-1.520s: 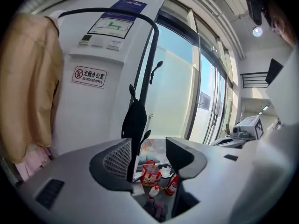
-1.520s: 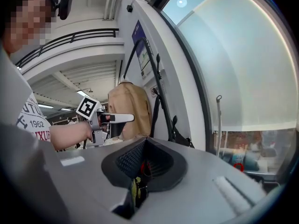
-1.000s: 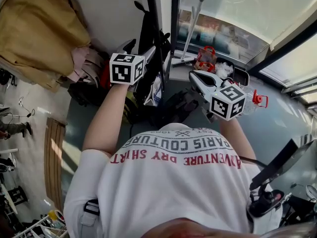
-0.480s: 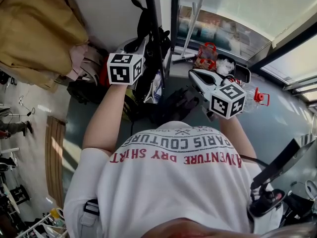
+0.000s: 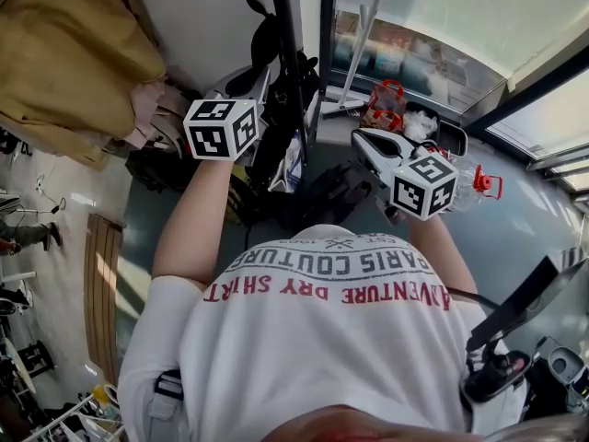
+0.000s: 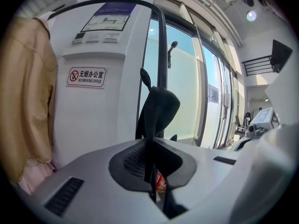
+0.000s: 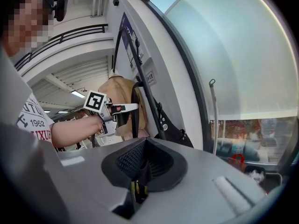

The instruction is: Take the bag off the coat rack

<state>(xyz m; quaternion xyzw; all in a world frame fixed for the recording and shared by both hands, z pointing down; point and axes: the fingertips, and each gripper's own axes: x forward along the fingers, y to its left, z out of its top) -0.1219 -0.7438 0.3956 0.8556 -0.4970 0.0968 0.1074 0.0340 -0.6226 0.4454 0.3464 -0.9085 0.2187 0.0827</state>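
Left gripper view, jaws: the left gripper (image 6: 152, 146) is closing its jaws the last bit, and both pads press on the black strap (image 6: 158, 108) between them.
Just beyond those jaws: the strap rises from the pads, widens, and loops up against the dark pole of the coat rack (image 6: 162, 45).
Left of those jaws: a white wall panel carries a red no-smoking sign (image 6: 86, 77). A tan coat (image 6: 25, 101) hangs at the far left.
Right of those jaws: tall window glass (image 6: 182, 87) stands behind the pole.
Right gripper view, jaws: the right gripper (image 7: 142, 160) has its jaws together, and no object is held between them.
Ahead of those jaws: the bag (image 7: 176, 133) hangs black against the slanting pole. The left gripper is up and to the left, level with the strap.
Head view, task's thing: the bag (image 5: 276, 122) hangs on the rack directly at the left jaws' tips. It is well apart from the right jaws, which sit lower and to the right.
Below the bag: dark bags lie heaped on the floor (image 5: 322, 196).
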